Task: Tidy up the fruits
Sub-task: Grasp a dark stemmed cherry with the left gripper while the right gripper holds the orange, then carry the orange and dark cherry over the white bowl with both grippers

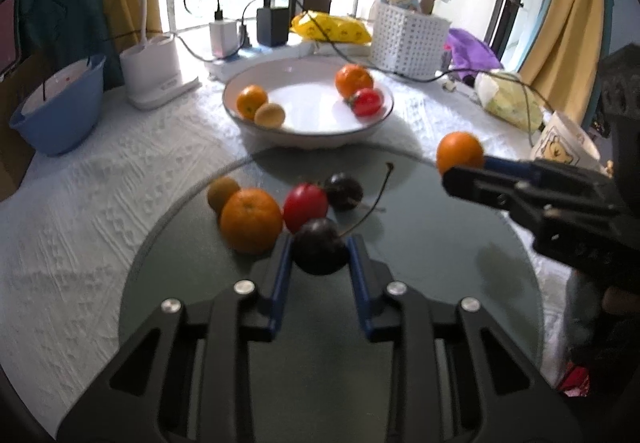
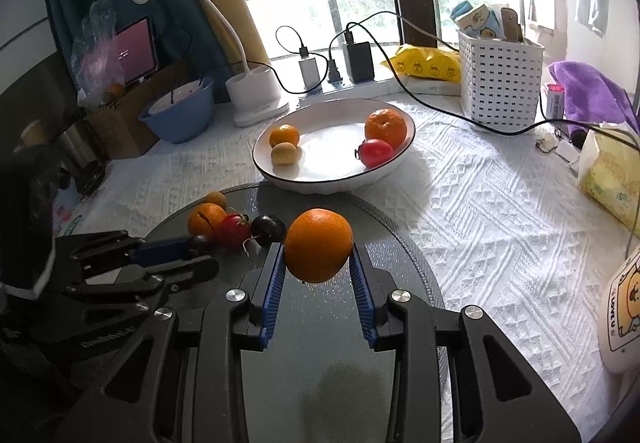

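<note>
White textured cloth (image 2: 480,211) covers the table by the window; a round glass disc (image 1: 420,323) lies on it, touching the white bowl (image 2: 404,147); the bowl holds four fruits: two oranges, one small yellow fruit, one red tomato; on the disc sit one orange (image 1: 251,221), one brown fruit (image 1: 222,192), one tomato (image 1: 305,205), one dark cherry (image 1: 343,190); the left gripper (image 1: 319,255) is clamped on a second cherry (image 1: 319,253); the right gripper (image 2: 318,263) is closed around a lifted orange (image 2: 318,245).

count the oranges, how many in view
4: two in the white bowl, left orange and right orange; one on the glass board; one held orange in the right gripper jaws.
</note>
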